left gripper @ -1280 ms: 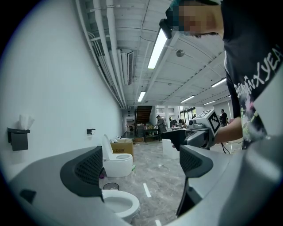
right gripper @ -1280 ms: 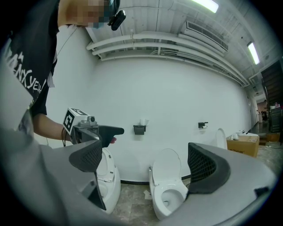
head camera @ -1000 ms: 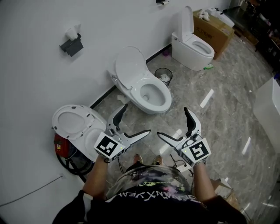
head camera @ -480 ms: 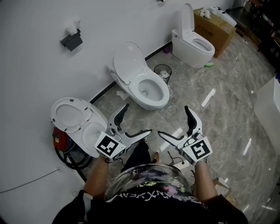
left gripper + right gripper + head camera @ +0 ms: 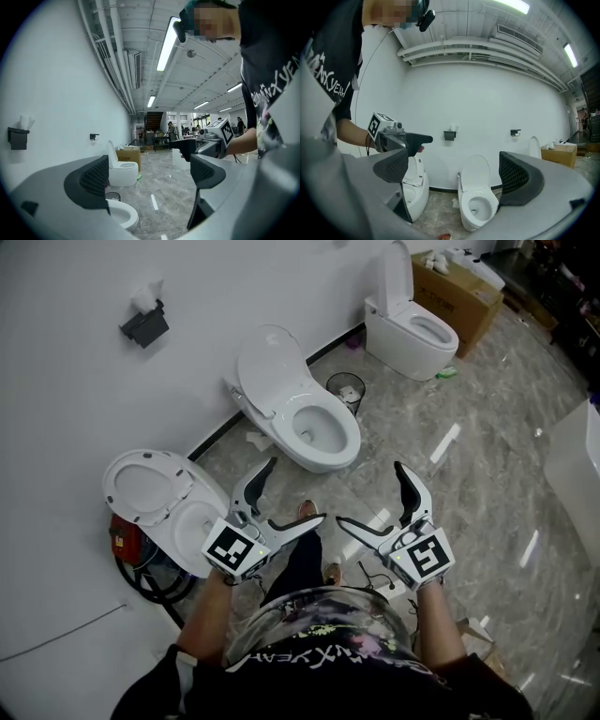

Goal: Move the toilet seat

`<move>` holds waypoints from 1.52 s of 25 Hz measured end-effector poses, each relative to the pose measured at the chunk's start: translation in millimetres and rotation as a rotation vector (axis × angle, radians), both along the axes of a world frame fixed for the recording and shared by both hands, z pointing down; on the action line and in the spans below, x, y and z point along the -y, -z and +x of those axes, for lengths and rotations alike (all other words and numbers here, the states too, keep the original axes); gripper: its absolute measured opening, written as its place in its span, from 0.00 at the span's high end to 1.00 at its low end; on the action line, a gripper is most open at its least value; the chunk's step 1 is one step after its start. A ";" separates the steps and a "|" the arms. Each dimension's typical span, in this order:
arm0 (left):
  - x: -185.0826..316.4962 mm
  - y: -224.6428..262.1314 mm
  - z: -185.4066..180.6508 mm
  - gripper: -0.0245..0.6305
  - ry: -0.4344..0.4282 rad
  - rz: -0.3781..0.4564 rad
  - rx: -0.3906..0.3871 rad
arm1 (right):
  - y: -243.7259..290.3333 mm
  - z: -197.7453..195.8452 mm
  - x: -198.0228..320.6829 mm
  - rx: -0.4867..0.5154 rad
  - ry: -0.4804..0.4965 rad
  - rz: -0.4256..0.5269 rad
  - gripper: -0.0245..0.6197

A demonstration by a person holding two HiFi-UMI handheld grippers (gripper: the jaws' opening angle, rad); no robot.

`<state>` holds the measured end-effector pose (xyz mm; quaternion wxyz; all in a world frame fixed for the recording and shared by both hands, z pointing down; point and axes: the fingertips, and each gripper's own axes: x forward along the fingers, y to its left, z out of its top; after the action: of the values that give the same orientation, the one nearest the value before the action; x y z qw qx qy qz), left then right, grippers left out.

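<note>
Step forward: a shoe [image 5: 307, 510] now pokes out between the grippers where a second ago there was only floor, and the toilets have shifted a little in the head view. The left tongs [image 5: 295, 491] and right tongs [image 5: 368, 495] are both spread wide and carry nothing. The nearest toilet seat [image 5: 141, 486] stands raised against the wall, just left of the left tongs and untouched. This looks like the approach, with the grab yet to come.

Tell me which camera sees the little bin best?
The head view: there the bin shows whole, from above. In the left gripper view only part of it peeks out beside a jaw, low down. I cannot find it in the right gripper view.
</note>
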<state>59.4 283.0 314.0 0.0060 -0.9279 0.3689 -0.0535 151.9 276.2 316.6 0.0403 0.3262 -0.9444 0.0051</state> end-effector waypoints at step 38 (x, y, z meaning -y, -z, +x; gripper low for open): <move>323.8 -49.4 -99.4 0.16 -0.031 -0.131 -0.075 | -37.3 -95.9 322.5 -0.097 -0.050 -0.101 0.05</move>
<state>-40.0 -40.8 363.5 -0.0676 -0.9332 0.3503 -0.0426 56.0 -46.4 353.9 0.1022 0.3470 -0.9315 0.0380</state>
